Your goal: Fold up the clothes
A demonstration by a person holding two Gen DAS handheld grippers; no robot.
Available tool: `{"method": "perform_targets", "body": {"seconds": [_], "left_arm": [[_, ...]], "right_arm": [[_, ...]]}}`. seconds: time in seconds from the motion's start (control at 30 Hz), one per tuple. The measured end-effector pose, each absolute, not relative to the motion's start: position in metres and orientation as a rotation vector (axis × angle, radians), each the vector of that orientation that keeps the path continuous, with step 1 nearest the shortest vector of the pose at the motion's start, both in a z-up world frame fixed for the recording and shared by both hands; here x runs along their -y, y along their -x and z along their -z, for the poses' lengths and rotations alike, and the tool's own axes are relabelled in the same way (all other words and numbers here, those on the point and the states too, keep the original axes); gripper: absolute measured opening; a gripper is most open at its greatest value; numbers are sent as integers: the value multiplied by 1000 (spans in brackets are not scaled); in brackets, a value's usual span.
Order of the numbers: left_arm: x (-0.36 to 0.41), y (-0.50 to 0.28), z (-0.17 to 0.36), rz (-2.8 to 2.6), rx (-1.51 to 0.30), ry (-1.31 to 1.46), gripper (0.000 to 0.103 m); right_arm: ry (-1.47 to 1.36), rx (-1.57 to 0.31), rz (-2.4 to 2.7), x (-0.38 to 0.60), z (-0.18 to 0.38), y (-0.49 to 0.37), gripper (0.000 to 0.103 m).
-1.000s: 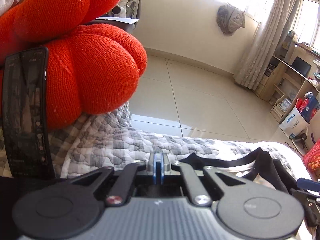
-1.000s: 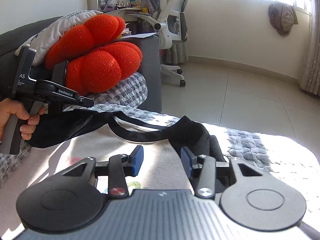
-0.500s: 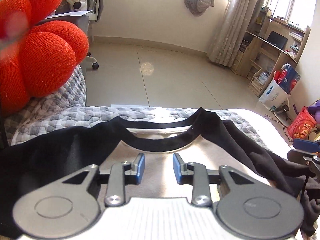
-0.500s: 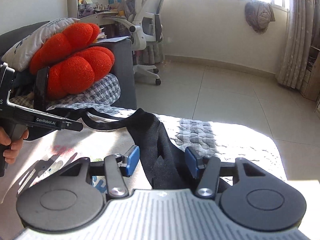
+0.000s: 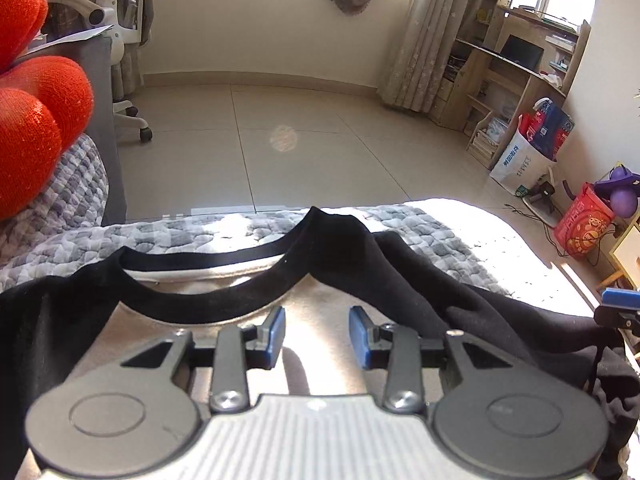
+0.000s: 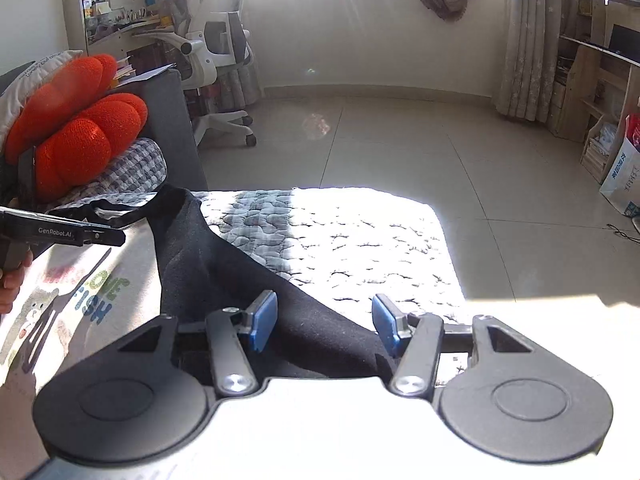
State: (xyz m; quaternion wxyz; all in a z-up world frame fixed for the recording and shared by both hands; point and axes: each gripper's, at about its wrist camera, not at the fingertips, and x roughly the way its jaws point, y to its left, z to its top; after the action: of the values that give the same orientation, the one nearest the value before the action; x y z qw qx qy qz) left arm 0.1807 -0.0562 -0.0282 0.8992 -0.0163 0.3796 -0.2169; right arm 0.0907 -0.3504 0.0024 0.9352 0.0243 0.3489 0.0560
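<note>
Released since a second ago: left gripper (image 5: 316,334), jaws opening, empty above T-shirt (image 5: 320,300) chest; right gripper (image 6: 325,322) spread astride black sleeve (image 6: 240,276); fold likely next.

a cream t-shirt (image 5: 320,312) with black collar, black sleeves and a printed front lies spread flat on the grey quilted bed (image 6: 360,236).

Your left gripper (image 5: 316,336) pointed down over the shirt (image 5: 320,308), its jaws opening with nothing pinched between them; your right gripper (image 6: 324,322) hung over the shirt's black sleeve, jaws apart; your left hand (image 6: 10,284) gripped its handle.
</note>
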Motion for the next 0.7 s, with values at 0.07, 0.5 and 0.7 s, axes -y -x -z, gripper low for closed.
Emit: {"method": "perform_targets", "body": {"seconds": [0.07,0.5,0.7], "left_arm": [[60,-189,27,438,-769,39,36],[73,-249,40,392,-749,130,33],[72,-257,46,401,-751,181,14]], "right_arm": [[-59,-736,-136,353,1,-99,57],[146,-824,-170,330,25,-127,4],[232,-739,-8,342,7,-144,3]]}}
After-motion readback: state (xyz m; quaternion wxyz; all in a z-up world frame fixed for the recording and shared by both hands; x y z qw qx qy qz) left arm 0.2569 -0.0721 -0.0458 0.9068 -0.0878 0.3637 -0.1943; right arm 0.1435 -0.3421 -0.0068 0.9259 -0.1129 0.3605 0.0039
